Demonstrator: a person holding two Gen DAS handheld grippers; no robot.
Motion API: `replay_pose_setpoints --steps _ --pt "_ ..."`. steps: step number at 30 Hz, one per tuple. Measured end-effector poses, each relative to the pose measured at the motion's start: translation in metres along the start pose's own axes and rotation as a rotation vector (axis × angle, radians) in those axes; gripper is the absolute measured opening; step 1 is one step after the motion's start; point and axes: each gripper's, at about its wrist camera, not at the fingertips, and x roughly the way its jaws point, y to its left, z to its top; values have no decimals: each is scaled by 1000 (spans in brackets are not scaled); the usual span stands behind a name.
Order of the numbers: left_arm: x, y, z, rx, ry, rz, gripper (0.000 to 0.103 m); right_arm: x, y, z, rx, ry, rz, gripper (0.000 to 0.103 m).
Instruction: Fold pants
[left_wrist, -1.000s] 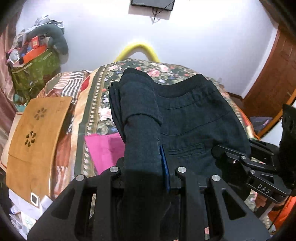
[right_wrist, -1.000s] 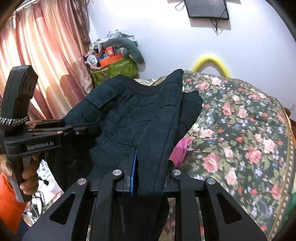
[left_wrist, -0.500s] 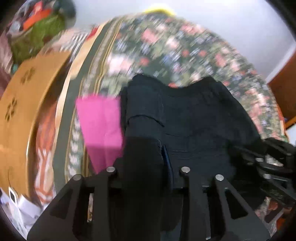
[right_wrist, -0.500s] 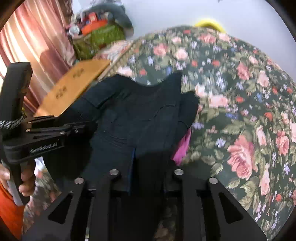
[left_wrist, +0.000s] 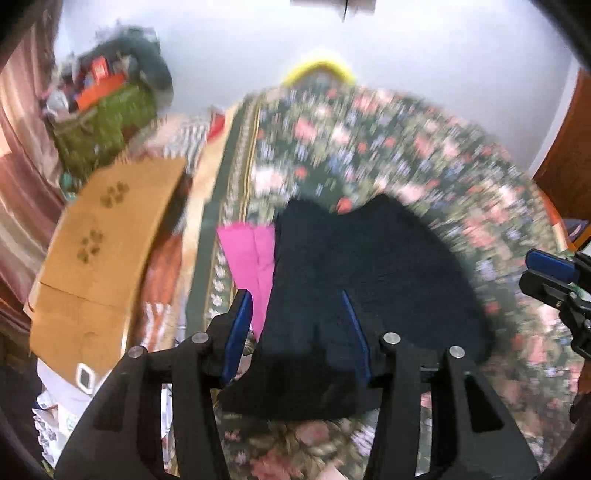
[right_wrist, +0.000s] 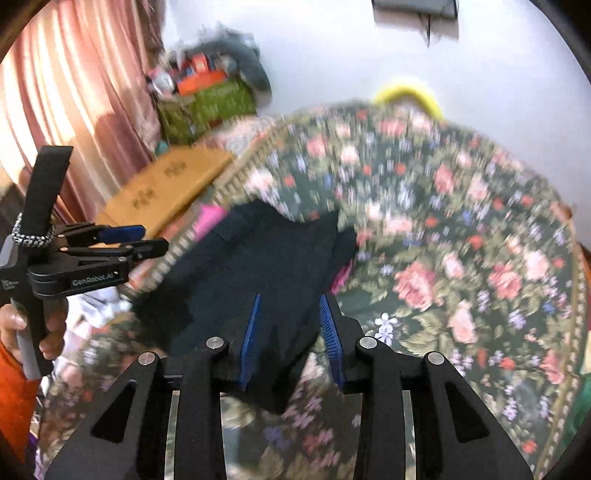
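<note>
The dark navy pants (left_wrist: 354, 280) lie folded in a compact pile on the floral bedspread (left_wrist: 369, 147); they also show in the right wrist view (right_wrist: 258, 266). My left gripper (left_wrist: 299, 328) is open, its blue-padded fingers apart over the pile's near left edge. My right gripper (right_wrist: 291, 332) is open over the pile's near right edge. Each gripper shows in the other's view: the right one at the far right (left_wrist: 554, 280), the left one at the left (right_wrist: 110, 240). Both views are motion-blurred.
A pink cloth (left_wrist: 251, 258) lies partly under the pants' left side. A tan cardboard box (left_wrist: 103, 236) sits left of the bed. A green bag of clutter (left_wrist: 99, 122) stands by the wall and pink curtain (right_wrist: 74, 110). A yellow hoop (left_wrist: 317, 70) peeks behind the bed.
Both grippers carried the pants down onto the bed, then opened and let go. The pants now rest on the bedspread, and both grippers have pulled back slightly.
</note>
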Motion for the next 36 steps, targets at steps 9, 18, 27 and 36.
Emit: replay_pose_setpoints --steps 9,18,27,36 --pt "-192 -43 -19 49 -339 -48 49 -168 59 -1 -51 -353 45 30" --pt "-337 -77 -109 61 -613 -5 49 -282 125 -56 -104 -570 22 30" --pt "-384 -88 -169 29 -699 41 83 -306 147 -90 -60 -617 -53 67" --pt "-391 -85 -179 7 -699 38 103 -308 141 -92 -23 -621 -150 101"
